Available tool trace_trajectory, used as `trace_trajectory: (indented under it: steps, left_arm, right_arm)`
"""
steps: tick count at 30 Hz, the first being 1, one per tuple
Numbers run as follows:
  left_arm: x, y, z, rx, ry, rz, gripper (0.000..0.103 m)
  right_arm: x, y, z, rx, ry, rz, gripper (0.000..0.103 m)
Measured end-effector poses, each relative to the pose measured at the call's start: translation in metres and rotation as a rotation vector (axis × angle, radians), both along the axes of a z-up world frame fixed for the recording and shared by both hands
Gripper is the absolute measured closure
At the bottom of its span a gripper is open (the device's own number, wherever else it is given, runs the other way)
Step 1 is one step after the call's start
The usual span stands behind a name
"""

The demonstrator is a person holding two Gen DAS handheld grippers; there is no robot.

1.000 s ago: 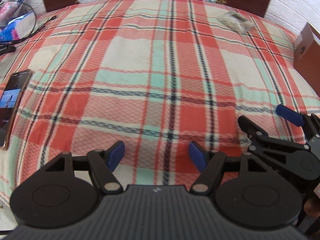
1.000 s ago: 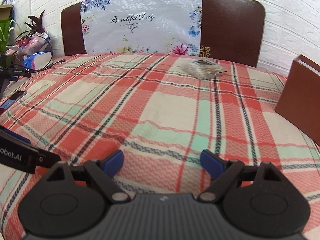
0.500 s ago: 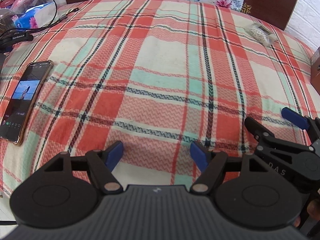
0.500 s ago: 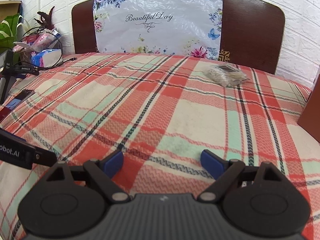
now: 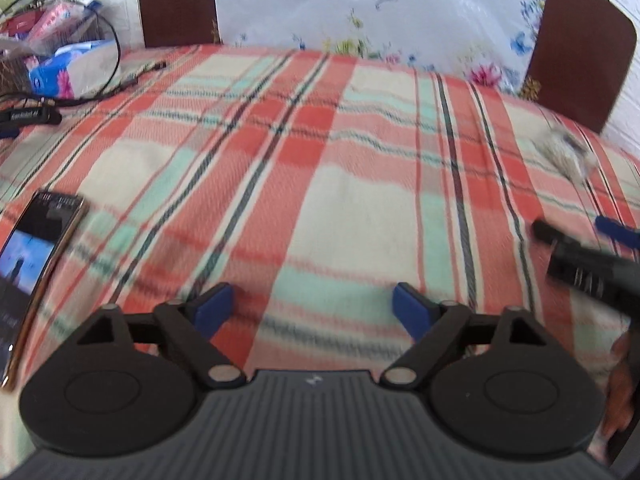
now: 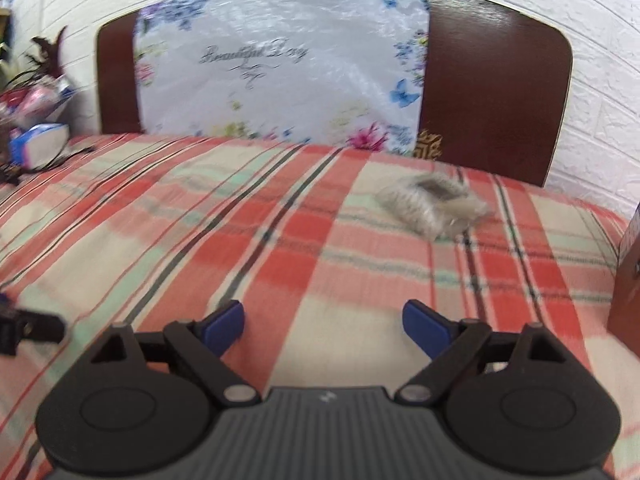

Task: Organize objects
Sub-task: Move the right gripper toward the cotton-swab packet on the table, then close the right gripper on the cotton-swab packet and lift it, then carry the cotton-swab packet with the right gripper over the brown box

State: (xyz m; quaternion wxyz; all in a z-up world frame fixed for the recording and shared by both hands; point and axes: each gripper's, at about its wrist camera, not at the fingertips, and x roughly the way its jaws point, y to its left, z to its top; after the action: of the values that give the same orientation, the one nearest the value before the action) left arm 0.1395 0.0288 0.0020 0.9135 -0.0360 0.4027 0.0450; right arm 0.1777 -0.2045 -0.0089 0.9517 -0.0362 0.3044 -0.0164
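Honestly, nothing's been picked up yet, so I'd call this the approach step. Going left to right across the plaid bedspread [image 5: 360, 208]:

Way over at 9 o'clock in the left wrist view there's a phone [image 5: 36, 264] lying flat with its screen lit, right at the bed's edge. Up at 10 to 11 o'clock sits a messy pile: a blue tissue pack [image 5: 60, 70] and some black cables [image 5: 108, 60]. Not sure any of that counts as stuff to organize.

The left gripper [image 5: 308, 306] hovers over bare blanket with its blue pads spread wide and nothing between them. Same deal with the right gripper [image 6: 324, 322]: jaws wide apart, empty, low over the fabric.

The thing that looks like the actual target is a small clear bag of pale beady bits [image 6: 434, 204]. It's lying on the blanket near the headboard [image 6: 492, 92], at about 1 o'clock from the right gripper and well apart from it. From the left camera it's a blurry smudge out at 2 o'clock. Everything's motion-smeared, so I can't say what's really in the bag.

At 3 o'clock in the right view there's the edge of a brown box [image 6: 626, 276], maybe where things go, but that's a guess.

Next move, as I see it: the right gripper needs to travel forward and slightly right, come down over the bag with the pads straddling it, then pinch. Crinkly plastic is slippery, so a grab across the middle seems safest.
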Motion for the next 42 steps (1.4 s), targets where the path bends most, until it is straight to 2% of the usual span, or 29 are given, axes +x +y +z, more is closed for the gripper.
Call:
trace_trajectory:
  steps: [3,6,8,9,10,12,14,16,18,19,22,25,29,33,37,42]
  left_arm:
    - [0.002,-0.001,-0.006,0.025,-0.071,-0.015,0.008]
    - [-0.004,-0.001,-0.013,0.054,-0.144,-0.041,0.005]
    - [-0.006,-0.001,-0.014,0.052,-0.165,-0.039,0.005]
    - [-0.006,-0.001,-0.014,0.052,-0.169,-0.038,0.005]
    - [-0.007,-0.001,-0.015,0.050,-0.174,-0.037,0.005]
    - [-0.007,-0.001,-0.016,0.049,-0.183,-0.037,0.005]
    - [-0.007,-0.002,-0.016,0.050,-0.189,-0.038,0.005]
    - [-0.008,-0.002,-0.017,0.052,-0.191,-0.038,0.005]
    - [-0.008,-0.002,-0.017,0.053,-0.192,-0.038,0.005]
    - [-0.008,-0.002,-0.017,0.052,-0.191,-0.038,0.005]
    - [-0.009,-0.002,-0.017,0.048,-0.190,-0.037,0.005]
    - [-0.009,-0.004,-0.016,0.058,-0.183,-0.038,0.005]
    - [-0.013,-0.010,-0.014,0.068,-0.165,-0.026,0.005]
    - [-0.028,-0.031,-0.014,0.076,-0.157,-0.025,0.005]
    - [-0.052,-0.069,-0.015,0.073,-0.151,-0.118,0.005]
    - [-0.077,-0.120,-0.013,0.050,-0.100,-0.311,0.005]
  right_arm:
    - [0.033,-0.014,0.001,-0.078,-0.058,-0.086,0.016]
    - [0.067,-0.042,-0.003,-0.055,-0.057,-0.178,0.014]
    - [0.087,-0.060,-0.005,-0.019,-0.046,-0.217,0.013]
    - [0.096,-0.069,-0.007,0.007,-0.042,-0.207,0.009]
    - [0.105,-0.074,-0.007,0.041,-0.033,-0.178,0.000]
    - [0.119,-0.076,-0.010,0.072,-0.016,-0.119,0.001]
    - [0.129,-0.071,-0.012,0.045,-0.001,-0.091,0.011]
    - [0.129,-0.060,-0.010,0.016,-0.013,-0.045,0.047]
    - [0.125,-0.048,-0.009,-0.028,-0.016,-0.016,0.056]
    - [0.121,-0.044,-0.008,-0.039,-0.014,-0.012,0.058]
    - [0.102,-0.041,-0.006,-0.023,-0.002,0.008,0.058]
    - [0.067,-0.042,-0.004,-0.015,0.012,0.044,0.058]
    - [0.001,-0.057,-0.001,0.019,0.036,0.066,0.058]
    - [-0.068,-0.074,0.003,0.041,0.050,0.042,0.058]
    - [-0.134,-0.083,0.006,0.033,0.044,-0.010,0.058]
    - [-0.176,-0.086,0.009,-0.006,0.035,-0.064,0.057]
